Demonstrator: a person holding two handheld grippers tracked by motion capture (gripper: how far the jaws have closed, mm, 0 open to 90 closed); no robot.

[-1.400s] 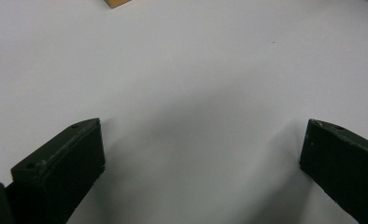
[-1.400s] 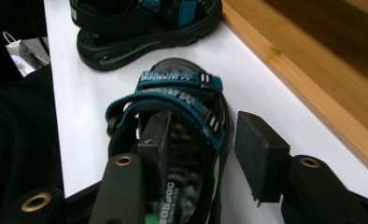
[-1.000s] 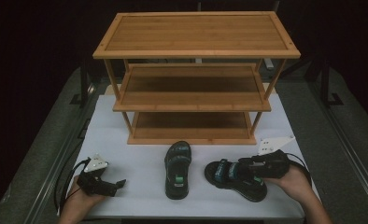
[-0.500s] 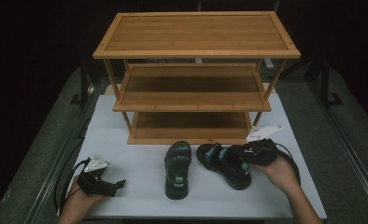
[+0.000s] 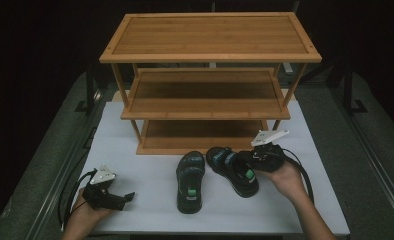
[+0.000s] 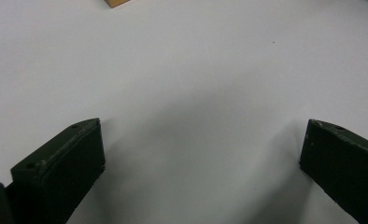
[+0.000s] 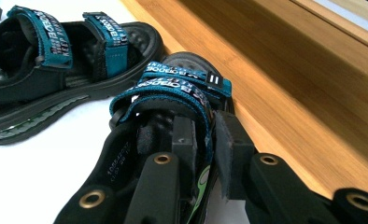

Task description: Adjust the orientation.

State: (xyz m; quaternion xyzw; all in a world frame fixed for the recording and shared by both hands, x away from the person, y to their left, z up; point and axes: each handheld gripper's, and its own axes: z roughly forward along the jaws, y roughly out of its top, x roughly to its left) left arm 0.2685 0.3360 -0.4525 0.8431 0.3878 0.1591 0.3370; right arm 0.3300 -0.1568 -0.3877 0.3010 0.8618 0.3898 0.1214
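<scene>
Two black sandals with teal straps lie on the white table in front of a three-tier bamboo shoe rack (image 5: 210, 95). The left sandal (image 5: 190, 181) (image 7: 51, 70) lies flat and free. My right gripper (image 5: 251, 161) (image 7: 205, 140) is shut on the side edge and strap of the right sandal (image 5: 232, 170) (image 7: 168, 100), whose toe points at the rack's bottom shelf (image 7: 275, 79). My left gripper (image 5: 125, 197) (image 6: 201, 154) rests near the table's front left corner, open, with bare white table between its jaws.
The white table top (image 5: 150, 210) is ringed by a grey floor and dark rails. All rack shelves are bare. Cables trail from both grippers toward the front edge.
My right gripper has carried the right sandal left and away from me, up beside the left sandal and toward the rack's bottom shelf. The left gripper has stayed still.
</scene>
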